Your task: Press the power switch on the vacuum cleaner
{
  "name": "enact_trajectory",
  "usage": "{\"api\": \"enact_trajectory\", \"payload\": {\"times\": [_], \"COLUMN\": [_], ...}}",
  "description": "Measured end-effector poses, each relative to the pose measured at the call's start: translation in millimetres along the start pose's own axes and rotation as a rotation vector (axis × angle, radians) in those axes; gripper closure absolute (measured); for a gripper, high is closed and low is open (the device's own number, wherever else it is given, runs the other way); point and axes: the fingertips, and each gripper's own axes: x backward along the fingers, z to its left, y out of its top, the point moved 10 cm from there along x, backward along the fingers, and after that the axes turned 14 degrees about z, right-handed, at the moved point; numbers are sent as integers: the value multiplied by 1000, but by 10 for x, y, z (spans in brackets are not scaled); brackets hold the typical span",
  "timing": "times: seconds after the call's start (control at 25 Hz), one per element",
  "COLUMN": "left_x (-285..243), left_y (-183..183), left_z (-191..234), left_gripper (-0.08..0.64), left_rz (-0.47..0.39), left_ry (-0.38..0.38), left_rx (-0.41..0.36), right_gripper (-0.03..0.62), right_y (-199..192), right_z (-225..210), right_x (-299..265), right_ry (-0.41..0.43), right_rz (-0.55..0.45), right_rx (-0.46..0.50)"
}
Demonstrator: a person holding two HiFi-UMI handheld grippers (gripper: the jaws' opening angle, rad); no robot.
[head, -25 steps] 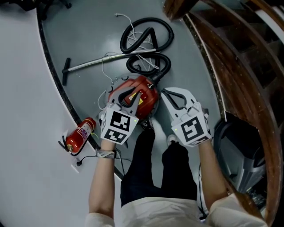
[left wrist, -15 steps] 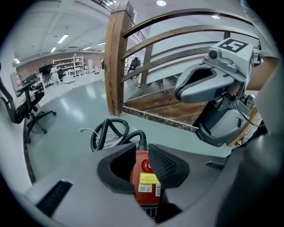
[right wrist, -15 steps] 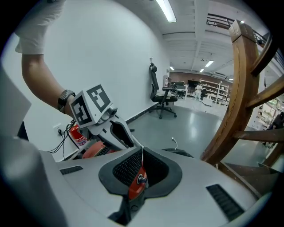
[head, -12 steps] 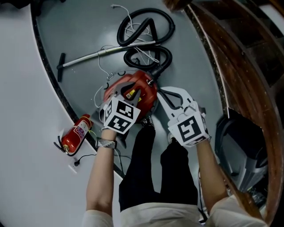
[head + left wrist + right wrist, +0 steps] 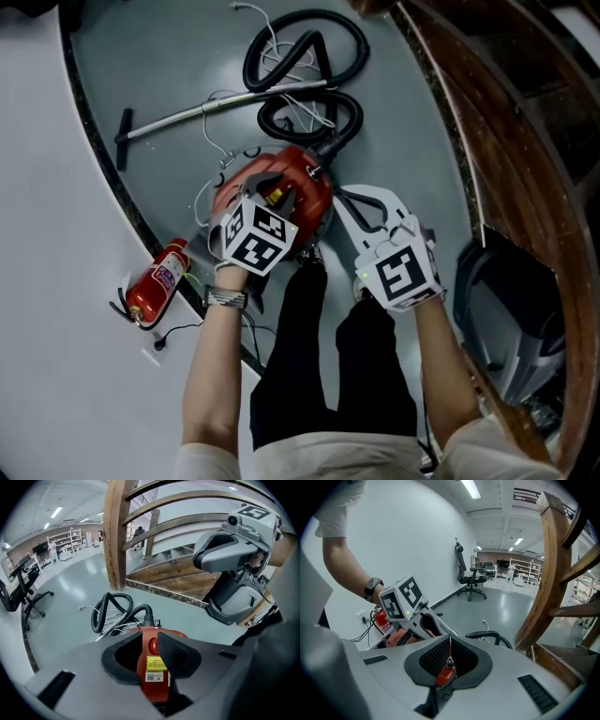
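While the vacuum (image 5: 281,183) is sitting on the floor at the person's feet, hose (image 5: 305,56) coiling beyond it, the left tool (image 5: 151,656) is hovering right over its red body, jaws spread and having just been opening, the round red switch (image 5: 152,645) showing in the gap, untouched as far as can be judged. Right tool (image 5: 448,662): pads pressing together, holding nothing, idling beside the vacuum. Risks: spread jaws may be straddling the switch and missing it; one pad may be skidding onto the yellow label (image 5: 154,663); an off-centre push may be rolling the vacuum away.
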Motion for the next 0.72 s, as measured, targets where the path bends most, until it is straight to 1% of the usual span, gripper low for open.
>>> {"api": "enact_trajectory", "payload": {"times": [0.16, 0.36, 0.6, 0.72], "left_x": [-55, -84, -150, -155], "left_y": [-14, 8, 29, 41], "left_z": [6, 2, -56, -61], "left_gripper": [460, 460, 462, 458], "left_rz": [35, 72, 145, 159], "left_ry": [17, 33, 75, 81], "left_rx": [-17, -19, -76, -62], "right_gripper": [561, 561, 561, 561], "right_y": [-31, -62, -66, -83], "right_z": [-5, -18, 15, 30], "right_x": [-48, -58, -76, -85], "right_ry": [8, 11, 23, 36], "right_rz": [5, 6, 9, 10], "right_rx": [13, 0, -4, -13]}}
